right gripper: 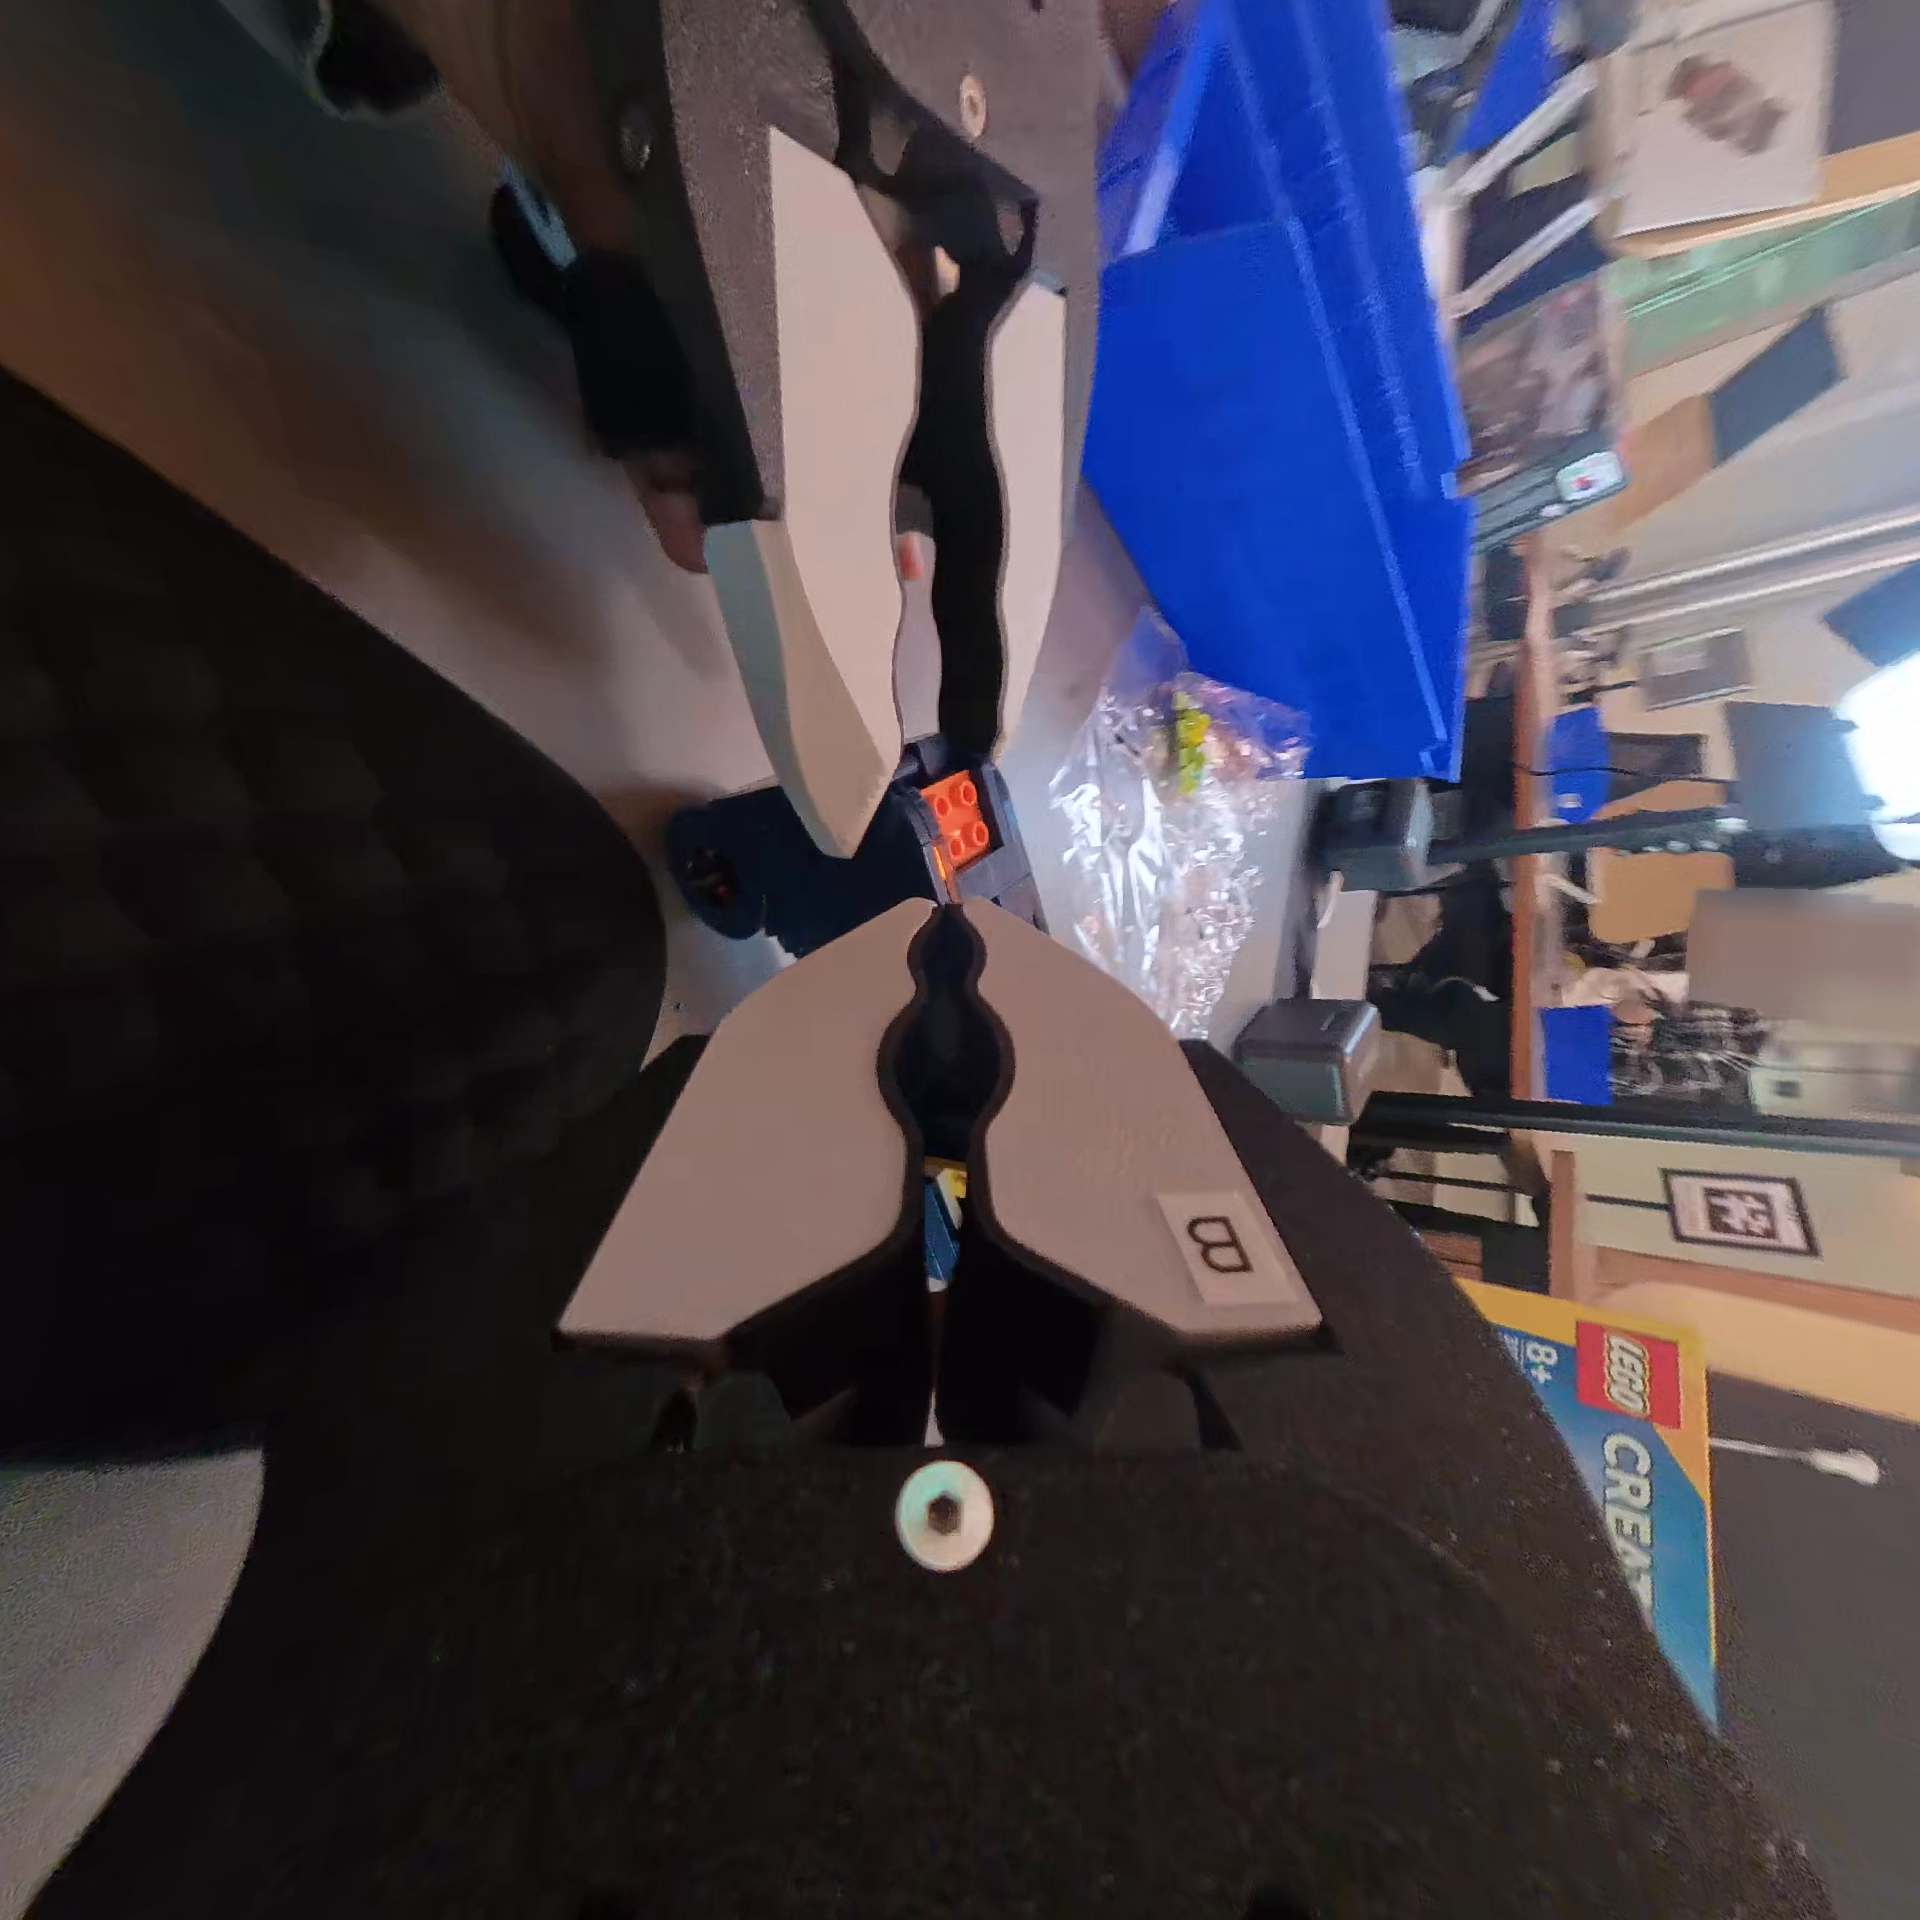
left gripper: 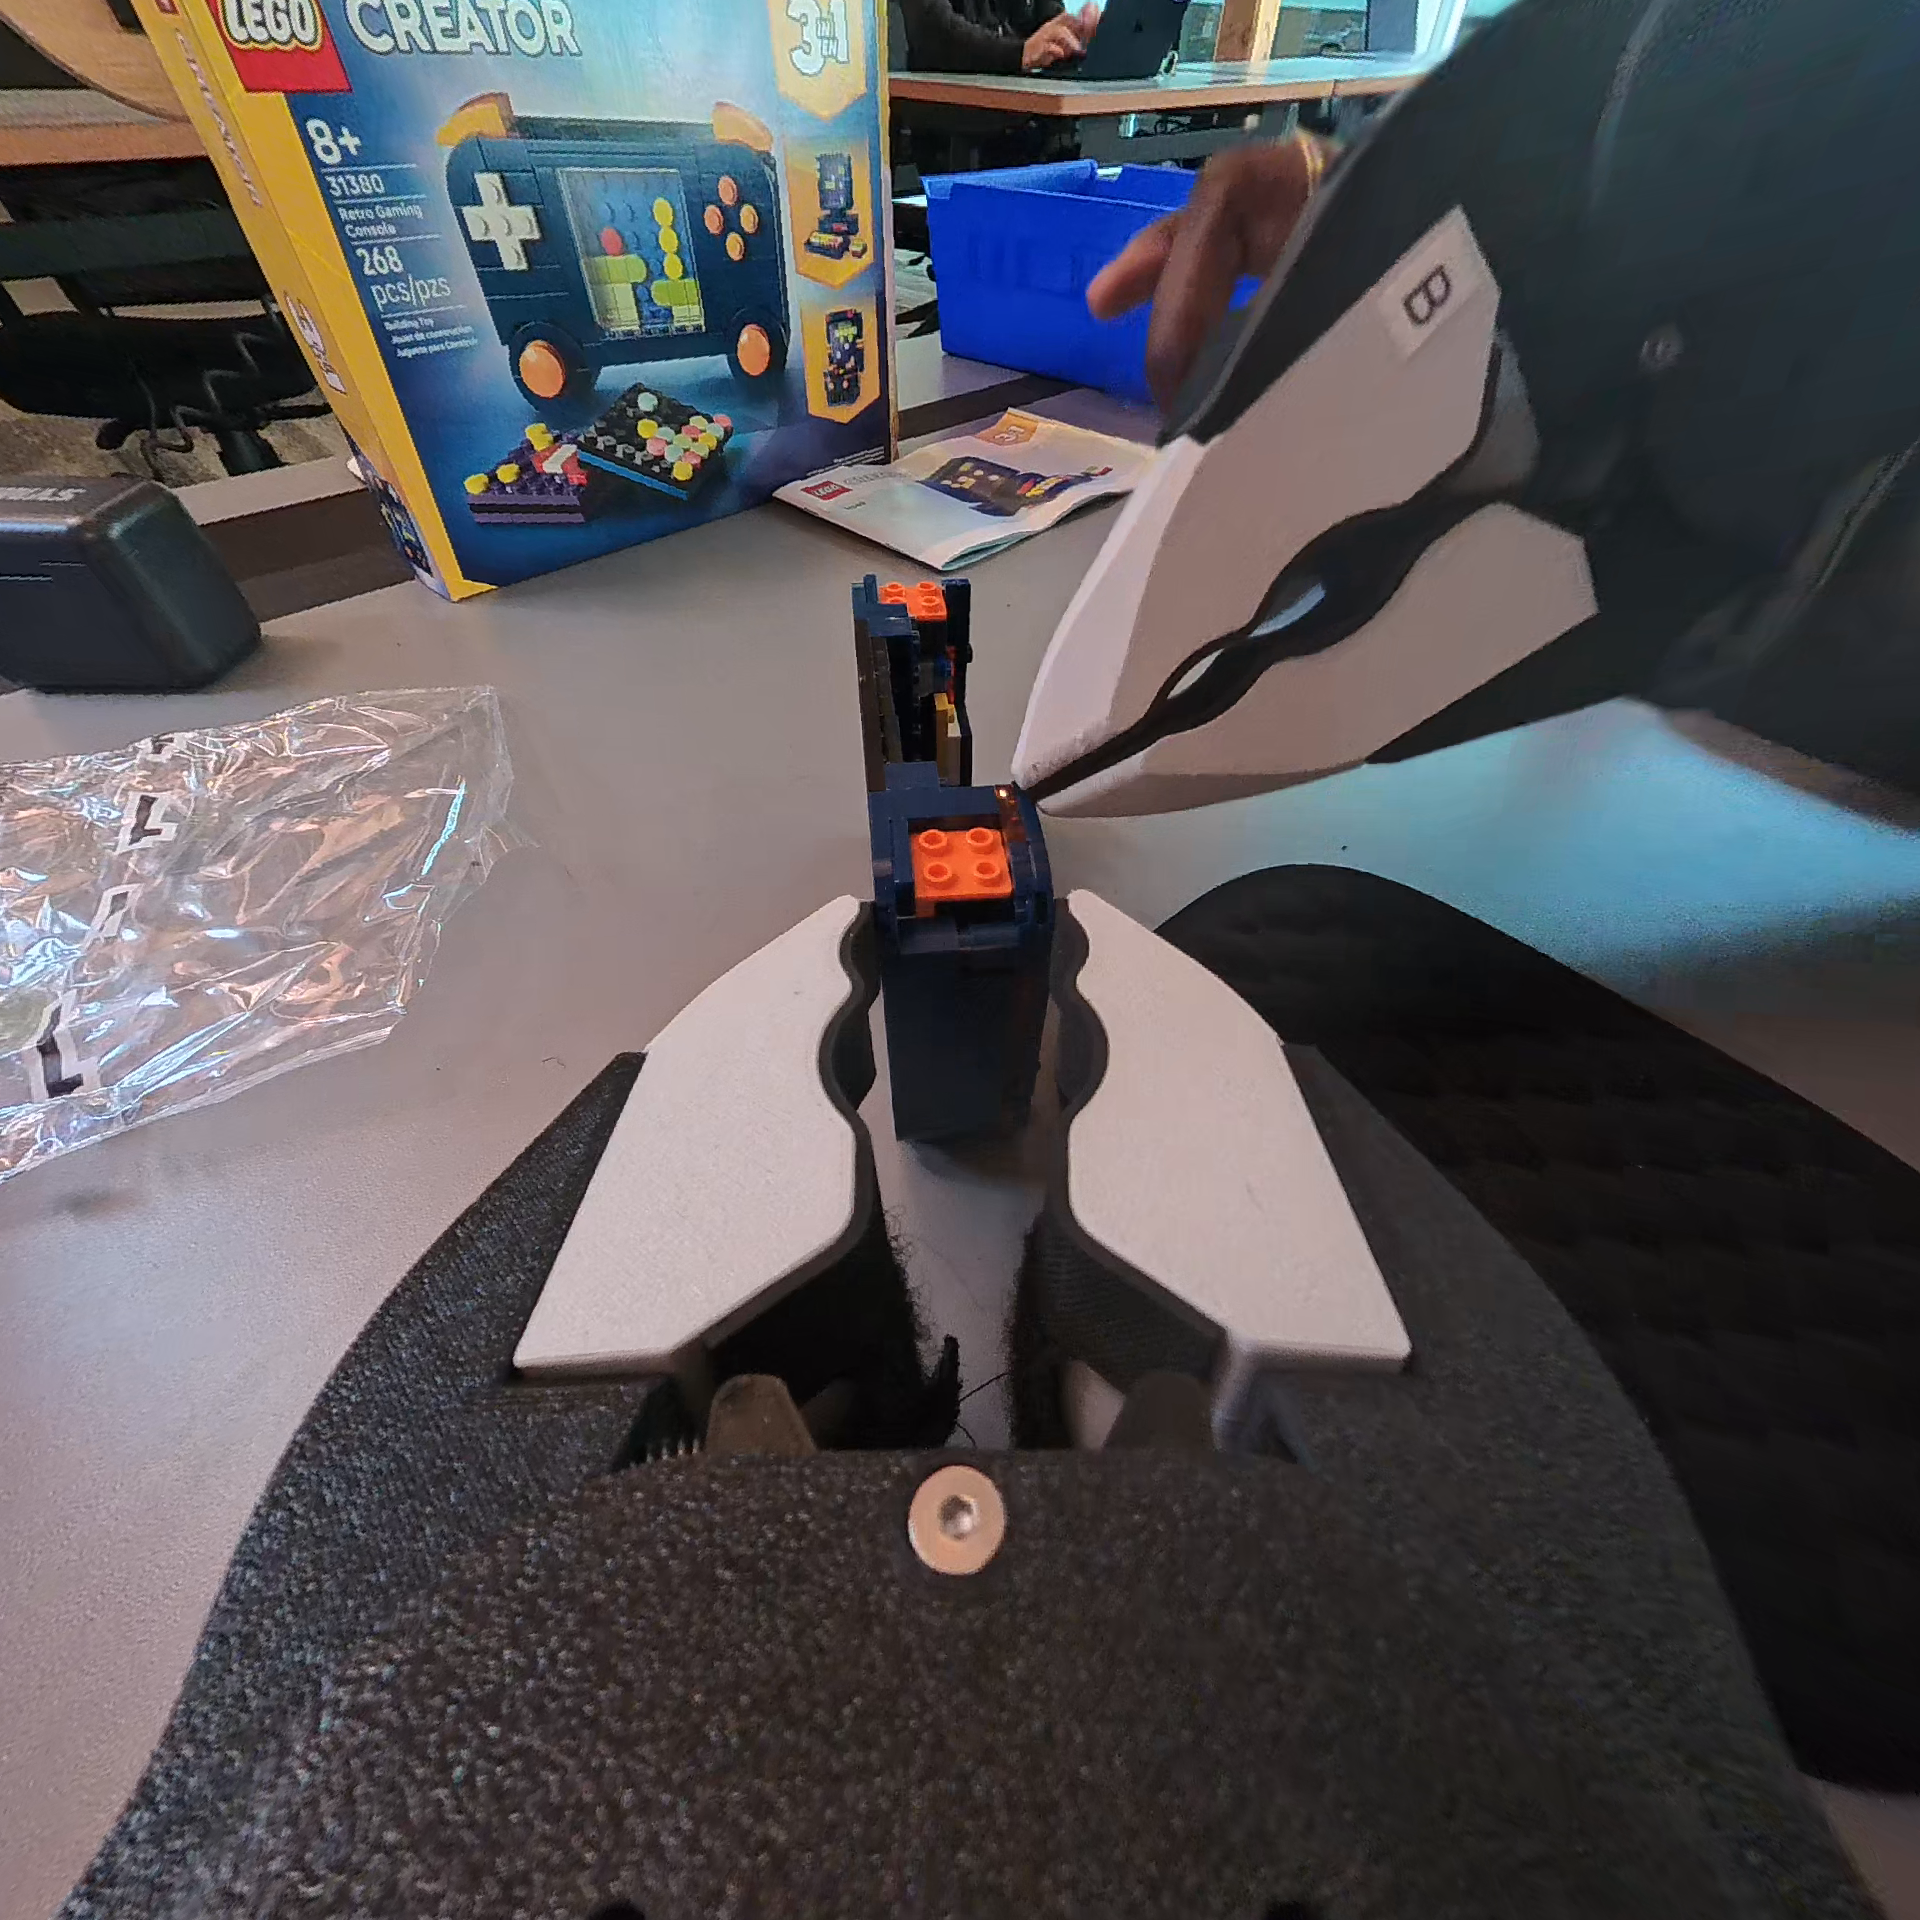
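Left gripper (left gripper: 961, 935): squeezes the dark blue toy brick model with orange studded tops (left gripper: 961, 997), held just above the grey table (left gripper: 675, 727).
Right gripper (right gripper: 948, 912): pinched tight, tips touching the model's corner.
Behind: big toy box (left gripper: 540, 291), blue plastic bin (left gripper: 1039, 270), crinkly clear bag (left gripper: 229, 894).

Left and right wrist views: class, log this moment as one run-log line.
left gripper: shut on dark blue brick model | right gripper: shut, tips at model's orange-plate corner | nearby: clear plastic bag, toy box, grey table
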`<action>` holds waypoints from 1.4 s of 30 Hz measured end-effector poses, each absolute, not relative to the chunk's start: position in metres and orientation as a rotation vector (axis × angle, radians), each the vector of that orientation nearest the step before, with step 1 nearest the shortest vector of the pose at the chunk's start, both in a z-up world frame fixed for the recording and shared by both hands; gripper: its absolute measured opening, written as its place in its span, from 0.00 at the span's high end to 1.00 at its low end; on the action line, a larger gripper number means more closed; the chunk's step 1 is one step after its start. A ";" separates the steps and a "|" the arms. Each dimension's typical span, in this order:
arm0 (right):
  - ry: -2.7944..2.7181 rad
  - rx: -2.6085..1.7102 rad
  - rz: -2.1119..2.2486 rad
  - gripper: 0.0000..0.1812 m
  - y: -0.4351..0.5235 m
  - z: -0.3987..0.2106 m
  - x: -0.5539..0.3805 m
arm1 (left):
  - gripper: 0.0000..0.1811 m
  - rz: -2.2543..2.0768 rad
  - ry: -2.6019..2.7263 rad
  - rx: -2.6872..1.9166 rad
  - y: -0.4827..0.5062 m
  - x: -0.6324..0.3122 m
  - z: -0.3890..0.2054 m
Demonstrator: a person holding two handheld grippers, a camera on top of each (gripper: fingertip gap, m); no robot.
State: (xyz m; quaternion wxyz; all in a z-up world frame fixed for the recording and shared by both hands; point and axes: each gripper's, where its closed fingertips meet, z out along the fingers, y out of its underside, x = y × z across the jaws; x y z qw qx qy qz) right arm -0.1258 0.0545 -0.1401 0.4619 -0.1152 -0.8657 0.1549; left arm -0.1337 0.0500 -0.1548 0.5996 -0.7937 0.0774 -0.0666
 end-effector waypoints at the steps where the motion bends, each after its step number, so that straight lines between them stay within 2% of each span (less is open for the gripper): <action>1: -2.221 -0.249 0.413 1.00 0.046 -0.145 -0.122 | 0.83 -0.142 0.172 -1.840 0.051 -0.135 -0.155; 2: -2.512 -0.215 0.520 1.00 0.025 -0.174 -0.099 | 0.83 -0.115 0.139 -1.842 0.053 -0.139 -0.155; 3: -2.673 -0.262 0.446 1.00 0.022 -0.202 -0.088 | 0.83 -0.088 0.134 -1.842 0.055 -0.141 -0.155; 4: -2.581 -0.167 0.365 1.00 0.024 -0.203 -0.096 | 0.83 -0.101 0.143 -1.841 0.055 -0.140 -0.155; 6: -2.229 -0.225 0.559 1.00 0.023 -0.144 -0.116 | 0.83 -0.115 0.124 -1.840 0.053 -0.142 -0.154; 8: -1.988 -0.587 0.892 1.00 0.037 -0.096 -0.122 | 0.83 -0.078 0.093 -1.843 0.050 -0.144 -0.154; 10: -1.837 -0.822 1.194 0.94 0.044 -0.085 -0.120 | 0.83 -0.028 0.047 -1.844 0.049 -0.143 -0.154; 12: -1.746 -1.093 1.317 0.89 0.054 -0.106 -0.120 | 0.83 -0.006 -0.011 -1.850 0.047 -0.140 -0.155; 14: -1.696 -1.291 1.413 0.77 0.053 -0.132 -0.120 | 0.83 0.009 -0.034 -1.856 0.045 -0.136 -0.155; 17: -1.628 -1.400 1.570 0.75 0.040 -0.145 -0.121 | 0.73 -0.017 0.017 -1.980 0.039 -0.125 -0.172; 19: -1.639 -1.412 1.505 0.75 0.040 -0.148 -0.123 | 0.69 -0.034 0.058 -2.013 0.035 -0.117 -0.177; 21: -1.670 -1.388 1.394 0.73 0.042 -0.151 -0.126 | 0.70 -0.038 0.089 -1.984 0.034 -0.114 -0.173; 24: -1.725 -1.310 1.224 0.79 0.047 -0.155 -0.133 | 0.73 -0.076 0.083 -1.972 0.033 -0.113 -0.172; 28: -1.932 -1.059 1.266 0.81 0.041 -0.154 -0.133 | 0.74 -0.143 0.147 -1.978 0.026 -0.106 -0.172; 31: -2.154 -0.736 1.372 0.81 0.043 -0.156 -0.119 | 0.84 -0.177 0.252 -1.910 0.020 -0.098 -0.159; 35: -2.284 -0.491 1.545 0.81 0.060 -0.158 -0.107 | 0.69 0.074 0.355 -1.655 0.028 -0.112 -0.110; 38: -2.354 -0.415 1.608 0.81 0.065 -0.155 -0.110 | 0.64 0.253 0.600 -1.628 0.045 -0.108 -0.112; 41: -2.483 -0.269 1.374 0.81 0.054 -0.153 -0.114 | 0.64 0.302 0.714 -1.747 0.059 -0.119 -0.134; 42: -2.532 -0.237 1.243 0.81 0.052 -0.154 -0.115 | 0.67 0.262 0.741 -1.758 0.059 -0.117 -0.138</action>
